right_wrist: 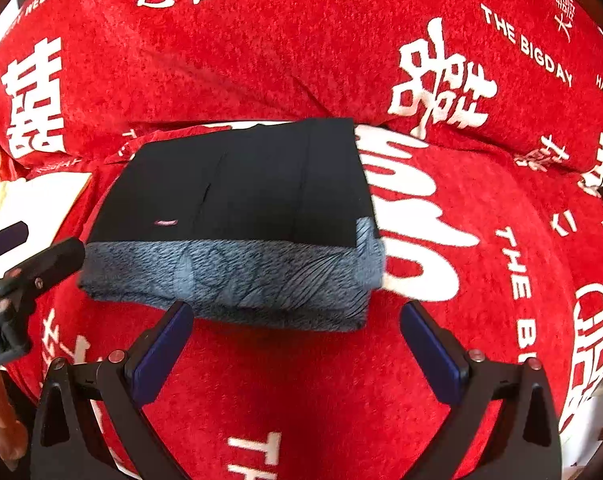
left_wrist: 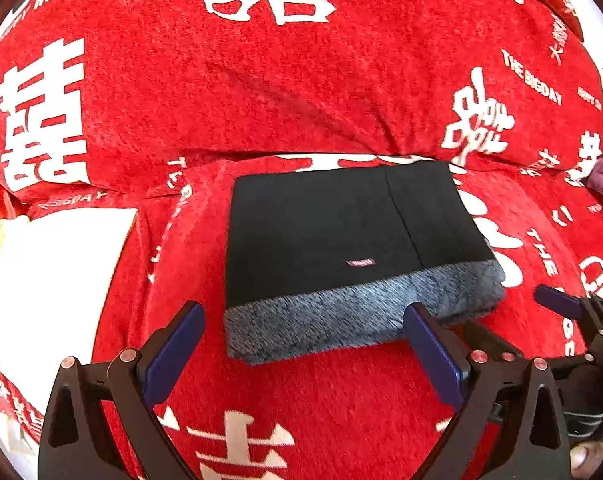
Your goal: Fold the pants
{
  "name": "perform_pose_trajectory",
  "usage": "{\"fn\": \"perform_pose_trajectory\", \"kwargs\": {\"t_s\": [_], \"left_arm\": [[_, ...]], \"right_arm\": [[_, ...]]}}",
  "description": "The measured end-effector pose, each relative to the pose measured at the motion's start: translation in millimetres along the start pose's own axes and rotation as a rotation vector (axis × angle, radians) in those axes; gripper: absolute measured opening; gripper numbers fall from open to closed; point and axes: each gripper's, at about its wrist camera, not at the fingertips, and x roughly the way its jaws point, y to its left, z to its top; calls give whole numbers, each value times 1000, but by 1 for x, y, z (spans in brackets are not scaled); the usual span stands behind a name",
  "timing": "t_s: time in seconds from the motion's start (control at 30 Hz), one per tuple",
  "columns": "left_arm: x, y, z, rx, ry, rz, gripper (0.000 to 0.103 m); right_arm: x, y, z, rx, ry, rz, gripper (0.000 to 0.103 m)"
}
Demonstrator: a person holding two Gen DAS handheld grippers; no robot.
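Both grippers, the left gripper (left_wrist: 303,346) and the right gripper (right_wrist: 297,344), were spread wide and empty, probably because the pants (left_wrist: 341,256) already lay folded square on the red blanket (left_wrist: 301,400).

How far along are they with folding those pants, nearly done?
Apparently nearly done. The black pants already lie as a compact rectangle on the red blanket, grey fleecy lining showing along the near edge. Nothing is in hand: the left gripper and right gripper are both open, just short of the bundle. At most, a final tidy remains.
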Motion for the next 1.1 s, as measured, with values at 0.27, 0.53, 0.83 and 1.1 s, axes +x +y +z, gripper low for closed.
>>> {"fn": "perform_pose_trajectory", "kwargs": {"t_s": [0.27, 0.53, 0.83, 1.1], "left_arm": [[-10, -6, -9, 23, 8, 25, 100], [-14, -3, -14, -3, -14, 38, 100], [-15, -2, -15, -9, -18, 21, 100], [-13, 2, -19, -43, 2, 30, 100]], "right_arm": [[-6, 8, -7, 5, 0, 11, 103], [-4, 12, -12, -1, 14, -1, 103], [-2, 15, -14, -9, 27, -4, 103], [-4, 18, -15, -14, 28, -11, 103]]}}
